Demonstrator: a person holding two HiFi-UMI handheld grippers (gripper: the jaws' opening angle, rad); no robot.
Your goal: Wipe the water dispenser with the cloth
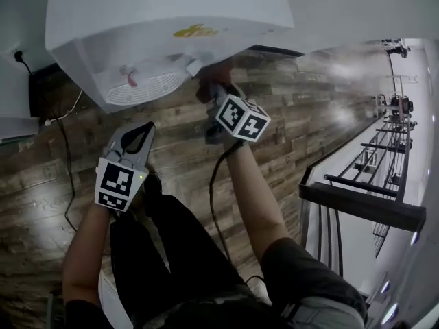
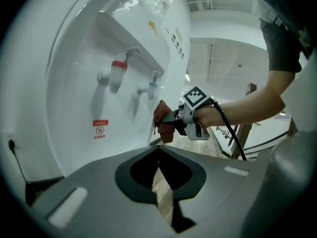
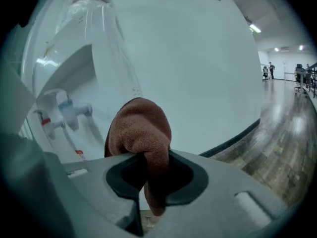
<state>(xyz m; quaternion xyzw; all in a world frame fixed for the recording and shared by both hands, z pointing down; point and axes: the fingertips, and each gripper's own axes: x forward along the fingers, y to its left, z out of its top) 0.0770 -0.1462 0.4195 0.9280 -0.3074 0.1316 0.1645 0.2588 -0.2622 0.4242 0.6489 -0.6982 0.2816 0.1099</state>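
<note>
Wiping looks under way, share done unclear: right gripper (image 3: 148, 175) clamps the brown cloth (image 3: 141, 128) against the water dispenser's (image 3: 198, 58) lower side panel, while left gripper (image 2: 158, 167) hangs back, jaws together, empty.

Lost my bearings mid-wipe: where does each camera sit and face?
Head view: on the head, looking steeply down at the water dispenser; both forearms, legs, left hand-held gripper, right hand-held gripper show.
Left gripper view: on the left one, facing the dispenser's taps and the right forearm.
Right gripper view: over jaws shut on the cloth, facing the dispenser's side; no body.
Shared: dispenser and cloth appear in all three.
</note>
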